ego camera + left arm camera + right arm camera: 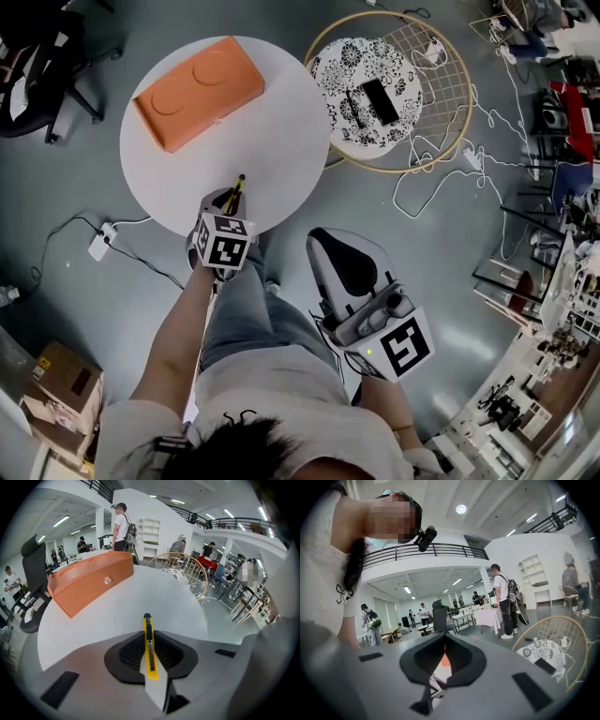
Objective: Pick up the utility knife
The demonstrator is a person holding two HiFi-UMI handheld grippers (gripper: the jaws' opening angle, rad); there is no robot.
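1. Head view: the left gripper (230,199) is at the near edge of the round white bench (272,141), its jaws clenched on the yellow utility knife (237,186), whose tip sticks out past them. An orange box (199,91) lies well beyond the jaws, across the bench. The right gripper (336,255) hangs off the bench, away from all this.
2. Left gripper view: the knife sits edge-on between the closed jaws, its black-capped end poking out in front over the bench top. The grasp looks done. I cannot tell whether the knife is clear of the surface, so the lift may be what is left.
3. Right gripper view: the jaws are pressed together with nothing between them, and it plays no part here.
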